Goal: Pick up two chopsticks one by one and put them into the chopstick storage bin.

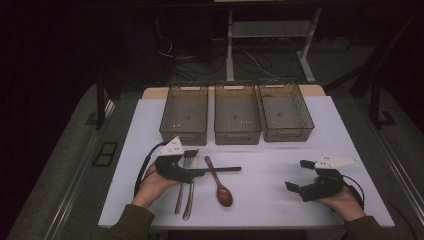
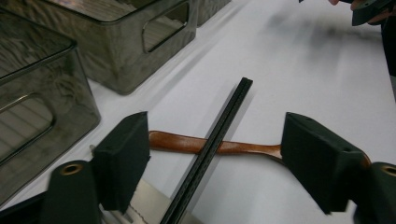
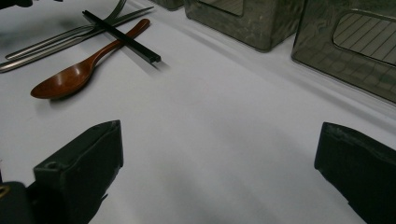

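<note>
Chopsticks, the black pair [image 2: 212, 144], lay between my left gripper's [image 2: 215, 161] jaws, which stood apart and pressed nothing. That pair crossed the brown wooden spoon's [image 2: 205, 145] handle, just beside the steel forks [image 1: 186, 187], in front of three smoky plastic bins [image 1: 237, 116]. My right gripper [image 3: 219, 168] hung wide open and empty above bare white table [image 3: 224, 121], well apart.

place: lab | cues: dark room, floor cables [image 1: 200, 62], desk frame [image 1: 270, 45], white table [image 1: 280, 200]
</note>
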Available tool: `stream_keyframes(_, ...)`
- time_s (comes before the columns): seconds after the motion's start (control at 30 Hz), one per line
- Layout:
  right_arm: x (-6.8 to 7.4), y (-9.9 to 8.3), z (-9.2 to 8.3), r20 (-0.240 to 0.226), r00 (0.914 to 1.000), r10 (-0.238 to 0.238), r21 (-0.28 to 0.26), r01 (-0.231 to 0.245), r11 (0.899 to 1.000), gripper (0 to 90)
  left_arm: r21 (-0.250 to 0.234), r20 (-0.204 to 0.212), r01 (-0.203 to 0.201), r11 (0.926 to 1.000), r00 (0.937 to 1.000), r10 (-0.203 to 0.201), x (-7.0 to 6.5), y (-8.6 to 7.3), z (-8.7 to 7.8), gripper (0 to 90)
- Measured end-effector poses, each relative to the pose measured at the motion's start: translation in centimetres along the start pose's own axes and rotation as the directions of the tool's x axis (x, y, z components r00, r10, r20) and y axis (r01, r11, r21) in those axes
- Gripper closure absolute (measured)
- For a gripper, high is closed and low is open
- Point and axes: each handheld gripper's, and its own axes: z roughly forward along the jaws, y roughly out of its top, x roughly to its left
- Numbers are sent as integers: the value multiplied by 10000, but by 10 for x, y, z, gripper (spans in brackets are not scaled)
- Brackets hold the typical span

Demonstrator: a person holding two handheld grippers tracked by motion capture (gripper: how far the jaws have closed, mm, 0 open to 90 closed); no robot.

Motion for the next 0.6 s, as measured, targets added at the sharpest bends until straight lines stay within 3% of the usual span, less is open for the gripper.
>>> stream_keyframes(0.37, 0, 0, 0, -26, 10000, 13, 15, -13, 10000, 7, 718, 208, -394, 9966, 9991, 380, 9, 3, 19, 454)
stream_keyframes(0.6, 0, 0, 0, -85, 10000, -32, 9, 32, 10000, 7, 1364, 329, -516, 9893, 9983, 475, 10, -2, 26, 525)
